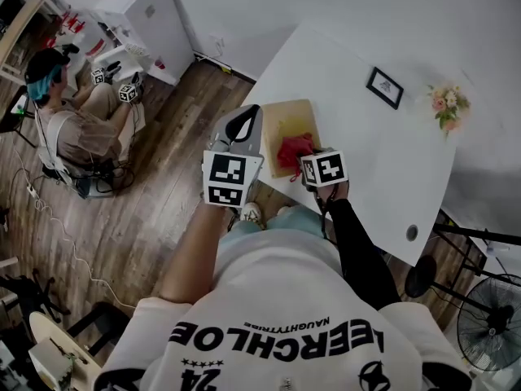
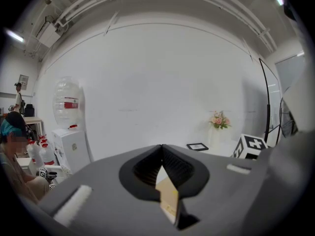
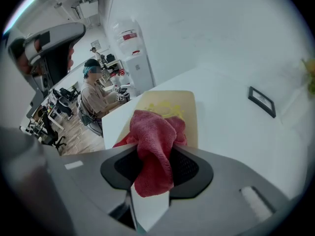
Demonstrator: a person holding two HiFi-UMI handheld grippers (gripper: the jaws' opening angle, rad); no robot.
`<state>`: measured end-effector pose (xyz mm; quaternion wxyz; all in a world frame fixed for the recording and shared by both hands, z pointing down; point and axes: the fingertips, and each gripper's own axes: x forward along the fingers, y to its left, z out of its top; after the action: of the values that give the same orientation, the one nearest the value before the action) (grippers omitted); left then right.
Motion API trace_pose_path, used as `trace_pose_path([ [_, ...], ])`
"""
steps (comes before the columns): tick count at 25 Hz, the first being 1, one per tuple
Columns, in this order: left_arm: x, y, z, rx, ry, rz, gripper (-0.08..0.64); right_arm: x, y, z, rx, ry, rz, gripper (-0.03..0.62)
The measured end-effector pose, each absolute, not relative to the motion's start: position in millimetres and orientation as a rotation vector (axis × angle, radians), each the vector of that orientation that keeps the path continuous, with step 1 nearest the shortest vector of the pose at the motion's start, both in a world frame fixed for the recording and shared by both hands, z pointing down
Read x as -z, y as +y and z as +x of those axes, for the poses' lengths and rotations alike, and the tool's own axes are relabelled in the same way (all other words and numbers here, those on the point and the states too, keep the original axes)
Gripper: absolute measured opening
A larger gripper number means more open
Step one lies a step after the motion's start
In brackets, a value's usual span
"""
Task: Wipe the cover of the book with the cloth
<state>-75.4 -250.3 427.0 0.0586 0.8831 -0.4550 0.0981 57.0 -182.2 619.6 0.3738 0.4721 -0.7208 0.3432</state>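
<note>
A tan book (image 1: pixel 282 121) lies flat near the left edge of the white table (image 1: pixel 366 169). My right gripper (image 1: pixel 306 158) is shut on a red cloth (image 1: pixel 294 149), whose bunched end rests on the book's near part. In the right gripper view the cloth (image 3: pixel 154 144) hangs out between the jaws, with the book's cover (image 3: pixel 190 109) just beyond. My left gripper (image 1: pixel 247 119) hovers by the book's left edge, its jaws shut tip to tip (image 2: pixel 161 149). A strip of the book (image 2: pixel 168 195) shows through the slit under the tips; whether they touch is unclear.
A small framed picture (image 1: pixel 384 87) and a bunch of flowers (image 1: pixel 446 107) stand farther back on the table. A seated person (image 1: pixel 73 125) with grippers is on the wooden floor at left. A fan (image 1: pixel 488 320) is at lower right.
</note>
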Motion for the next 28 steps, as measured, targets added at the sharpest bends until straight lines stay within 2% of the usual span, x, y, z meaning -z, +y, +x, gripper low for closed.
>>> trace_pose_path([
  [7,-429,-257,-37,-0.327,-1.371,2.667,0.055,-625,-183,123,-0.99,-1.81,1.314,0.149],
  [13,-435,-247,-21,-0.351,-1.393,2.653,0.055,-614,-188,124,-0.97,-1.892,1.303,0.149],
  [19,-440,-235,-41,-0.385,-1.468,2.614,0.055,-589,-183,64,-0.957,-2.049,1.159,0.149],
  [24,-435,-222,-62,-0.393,-1.532,2.571,0.055,-610,-153,-3,-0.905,-2.057,0.904,0.149],
  [28,-434,-210,-73,-0.393,-1.555,2.554,0.055,-620,-143,-17,-0.808,-2.04,0.861,0.15],
])
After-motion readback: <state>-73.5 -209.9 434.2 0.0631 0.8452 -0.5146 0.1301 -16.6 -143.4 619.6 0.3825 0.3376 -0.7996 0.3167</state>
